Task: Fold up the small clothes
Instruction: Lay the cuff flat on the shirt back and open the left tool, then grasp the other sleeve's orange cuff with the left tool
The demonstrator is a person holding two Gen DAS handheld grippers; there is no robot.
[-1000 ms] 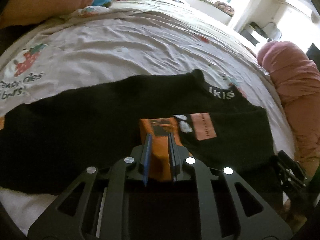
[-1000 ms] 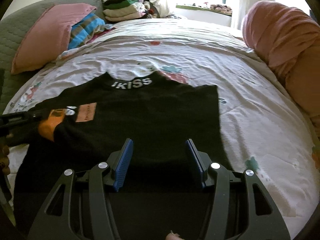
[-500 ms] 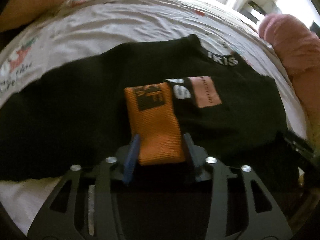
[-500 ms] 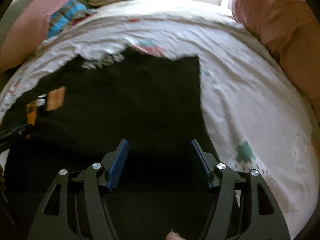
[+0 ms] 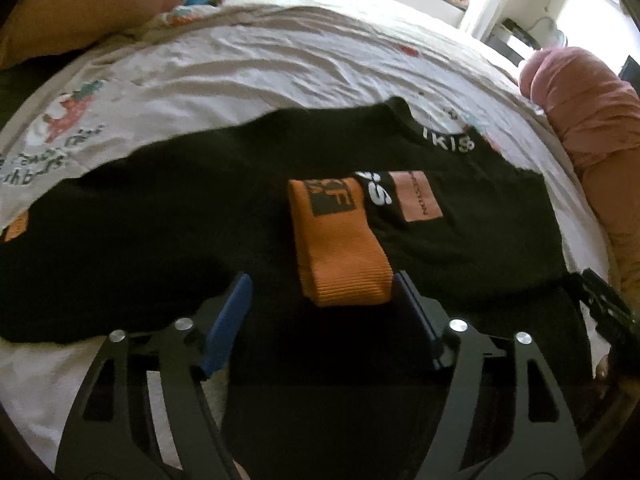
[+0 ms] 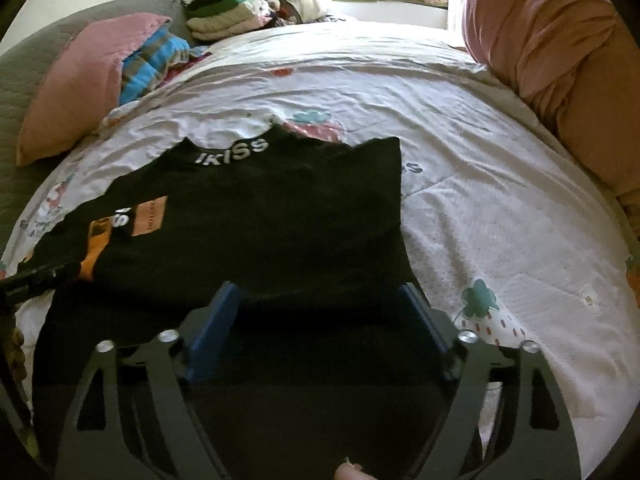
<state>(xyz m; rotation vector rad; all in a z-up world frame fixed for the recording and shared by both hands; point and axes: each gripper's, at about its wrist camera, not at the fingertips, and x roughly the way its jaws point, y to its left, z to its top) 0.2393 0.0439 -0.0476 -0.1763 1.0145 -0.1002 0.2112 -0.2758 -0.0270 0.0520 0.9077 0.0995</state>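
Note:
A black top [image 5: 160,224] with "IKISS" on its collar lies flat on the bed; it also shows in the right wrist view [image 6: 280,216]. Its sleeve is folded across the body, and the orange cuff [image 5: 340,248] lies free on the black cloth. My left gripper [image 5: 324,312] is open just behind the cuff, with the right blue finger [image 5: 416,308] close beside the cuff end. My right gripper [image 6: 320,320] is open and empty over the top's lower hem. The other orange cuff [image 5: 16,226] peeks out at the far left.
The bed has a white strawberry-print sheet [image 6: 460,152]. A pink pillow [image 6: 80,84] and striped clothes [image 6: 152,60] lie at the left, folded clothes [image 6: 228,16] at the back, and a rolled pink quilt [image 6: 560,52] along the right edge.
My left gripper was shut on the orange cuff one second ago; it has opened, let the cuff drop onto the top and pulled back. My right gripper stayed open over the hem.

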